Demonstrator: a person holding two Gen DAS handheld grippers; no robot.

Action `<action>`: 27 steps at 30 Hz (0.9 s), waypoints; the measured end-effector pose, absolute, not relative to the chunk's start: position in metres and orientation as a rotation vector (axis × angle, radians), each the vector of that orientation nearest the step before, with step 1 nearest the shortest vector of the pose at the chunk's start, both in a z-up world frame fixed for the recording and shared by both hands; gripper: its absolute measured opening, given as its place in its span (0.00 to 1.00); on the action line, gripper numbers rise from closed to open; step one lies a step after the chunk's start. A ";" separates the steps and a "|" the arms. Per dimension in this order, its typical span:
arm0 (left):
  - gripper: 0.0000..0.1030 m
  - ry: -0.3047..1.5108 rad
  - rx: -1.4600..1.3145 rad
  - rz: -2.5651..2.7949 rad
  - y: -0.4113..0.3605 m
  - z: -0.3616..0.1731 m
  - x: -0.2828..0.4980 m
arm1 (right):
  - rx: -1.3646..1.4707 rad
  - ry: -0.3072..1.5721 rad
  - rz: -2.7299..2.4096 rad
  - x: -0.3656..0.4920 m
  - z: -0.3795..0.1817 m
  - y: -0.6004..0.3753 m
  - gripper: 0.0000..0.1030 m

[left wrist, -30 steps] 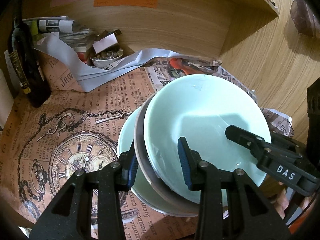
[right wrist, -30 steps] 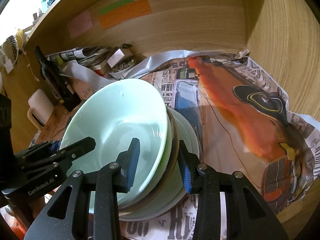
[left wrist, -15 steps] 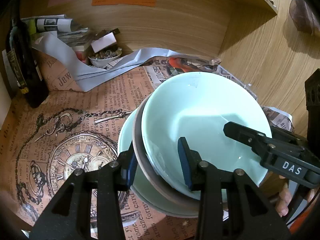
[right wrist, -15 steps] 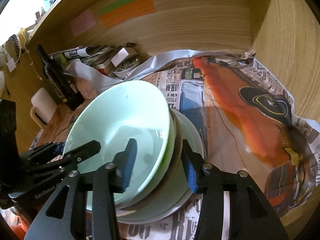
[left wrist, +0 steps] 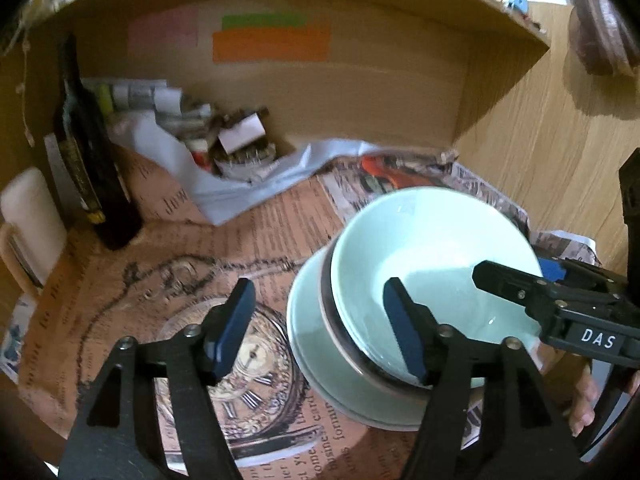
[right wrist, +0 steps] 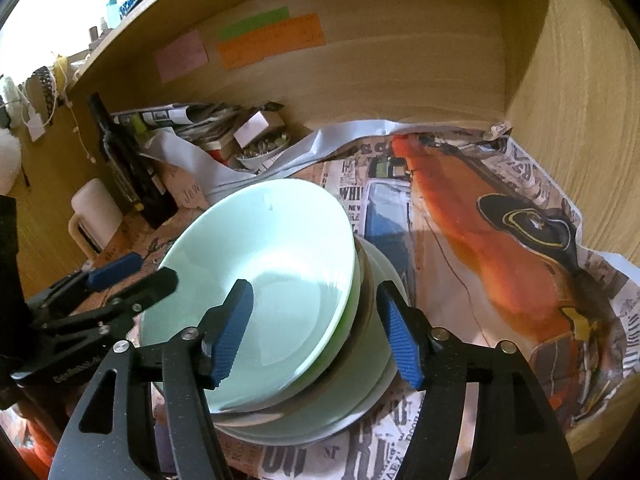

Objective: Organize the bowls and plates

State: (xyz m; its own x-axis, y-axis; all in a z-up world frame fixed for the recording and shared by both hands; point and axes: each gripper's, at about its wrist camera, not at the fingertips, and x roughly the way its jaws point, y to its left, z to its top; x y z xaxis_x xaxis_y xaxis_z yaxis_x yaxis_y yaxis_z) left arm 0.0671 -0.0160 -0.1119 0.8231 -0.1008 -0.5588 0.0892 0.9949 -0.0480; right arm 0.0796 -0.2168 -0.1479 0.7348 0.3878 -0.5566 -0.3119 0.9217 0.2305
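A pale green bowl (left wrist: 432, 264) sits in a brown-rimmed dish (left wrist: 340, 344) on a pale green plate (left wrist: 308, 344), a stack resting on the newspaper-lined shelf. My left gripper (left wrist: 320, 332) straddles the stack's left rim. Its jaws are opening and neither pad presses on the crockery. My right gripper (right wrist: 316, 334) straddles the right rim of the same bowl (right wrist: 264, 280). Its jaws are opening too, with both pads off the rim. Each gripper shows in the other's view: the right gripper (left wrist: 516, 272) and the left gripper (right wrist: 152, 270).
A dark bottle (left wrist: 92, 168) and a white mug (left wrist: 28, 232) stand at the left. Papers and a small cluttered bowl (right wrist: 262, 150) crowd the back corner. The wooden back wall (right wrist: 400, 72) and right side wall (right wrist: 580, 100) close the shelf in. Fingers of a hand (left wrist: 584, 400) show low right.
Both grippers were shut on the stack's opposite rims and have let go, jaws spreading wide. The left gripper has drawn back and up, so the stack looks smaller in its view.
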 end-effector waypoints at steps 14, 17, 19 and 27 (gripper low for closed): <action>0.89 0.335 -0.051 -0.119 -0.010 -0.046 0.015 | 0.072 0.396 0.385 0.034 -0.094 -0.221 0.71; 0.91 0.290 -0.041 -0.120 -0.012 -0.034 0.002 | 0.076 0.344 0.388 0.024 -0.084 -0.223 0.76; 0.91 0.262 -0.031 -0.122 -0.014 -0.027 -0.007 | 0.079 0.307 0.389 0.017 -0.078 -0.224 0.81; 0.98 0.200 -0.024 -0.124 -0.016 -0.014 -0.031 | 0.079 0.204 0.404 -0.009 -0.061 -0.225 0.95</action>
